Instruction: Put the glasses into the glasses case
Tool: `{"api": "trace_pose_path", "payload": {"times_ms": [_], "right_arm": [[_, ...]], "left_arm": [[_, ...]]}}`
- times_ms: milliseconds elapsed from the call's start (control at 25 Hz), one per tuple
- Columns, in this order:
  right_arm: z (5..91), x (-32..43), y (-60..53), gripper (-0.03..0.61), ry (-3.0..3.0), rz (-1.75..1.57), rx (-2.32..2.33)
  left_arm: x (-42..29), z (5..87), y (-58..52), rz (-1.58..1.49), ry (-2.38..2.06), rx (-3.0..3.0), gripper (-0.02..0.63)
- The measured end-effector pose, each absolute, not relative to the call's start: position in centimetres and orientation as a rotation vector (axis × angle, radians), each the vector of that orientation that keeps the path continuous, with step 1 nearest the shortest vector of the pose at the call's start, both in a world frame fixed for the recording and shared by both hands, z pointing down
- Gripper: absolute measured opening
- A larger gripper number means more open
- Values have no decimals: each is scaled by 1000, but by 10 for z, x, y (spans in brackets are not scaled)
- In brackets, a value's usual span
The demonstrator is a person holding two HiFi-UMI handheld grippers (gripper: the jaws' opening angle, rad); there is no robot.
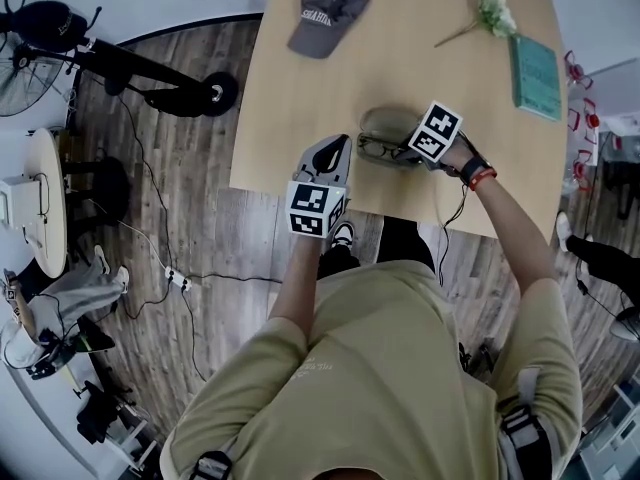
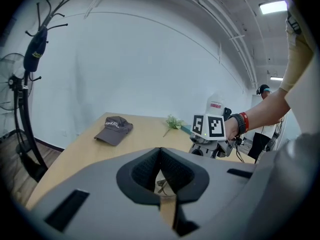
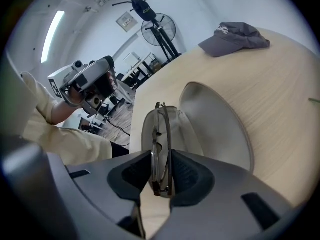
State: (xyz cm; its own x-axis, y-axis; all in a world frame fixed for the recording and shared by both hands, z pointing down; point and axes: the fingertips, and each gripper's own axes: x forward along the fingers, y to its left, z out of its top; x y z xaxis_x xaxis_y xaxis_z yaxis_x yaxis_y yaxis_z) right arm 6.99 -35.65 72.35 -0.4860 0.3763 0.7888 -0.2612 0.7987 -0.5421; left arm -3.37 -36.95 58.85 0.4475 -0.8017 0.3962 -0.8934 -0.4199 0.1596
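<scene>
- Left gripper (image 1: 335, 150): lower centre of the head view, at the near table (image 1: 280, 118) edge. Tips together in its own view (image 2: 160, 151), nothing clamped.
- Cap (image 1: 328, 15): top centre, grey, lying flat. Pale lettering on the front, too small to read.
- Glasses case (image 1: 385, 126): centre, just right of the left gripper. Hard grey shell, lid swung open, tray facing up (image 3: 200, 129).
- Glasses (image 3: 161, 129): folded and held on edge between the right jaws, far end over the case tray; contact with the tray not discernible. At the case's near rim in the head view (image 1: 380, 150). Likely light, thin-rimmed and springy, with lenses easily smudged or scratched and a frame that would bend under a hard squeeze. Best taken across the folded frame at mid-length, as now, and lowered flat.
- Right gripper (image 3: 161, 165): pads pressed on both sides of the folded glasses. Tilted down just right of the case in the head view (image 1: 412, 154). Cube with black-and-white squares, no words.
- Flower sprig (image 1: 490, 13): top right, well apart from the case.
- Book (image 1: 536, 76): right edge, teal cover, print unreadable.
</scene>
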Motion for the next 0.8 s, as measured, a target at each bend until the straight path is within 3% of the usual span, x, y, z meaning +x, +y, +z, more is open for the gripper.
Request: {"api": "trace_pose_path", "payload": {"times_ms": [480,800], "right_arm": [[747,68,-354,139,-1840,636,-139],[745,68,-366,213,-1850,551,-106]], "left_arm": [[-42,599,-362,368,-1426,2329,23],[-44,600,-362,378,-1414,2339,23]]}}
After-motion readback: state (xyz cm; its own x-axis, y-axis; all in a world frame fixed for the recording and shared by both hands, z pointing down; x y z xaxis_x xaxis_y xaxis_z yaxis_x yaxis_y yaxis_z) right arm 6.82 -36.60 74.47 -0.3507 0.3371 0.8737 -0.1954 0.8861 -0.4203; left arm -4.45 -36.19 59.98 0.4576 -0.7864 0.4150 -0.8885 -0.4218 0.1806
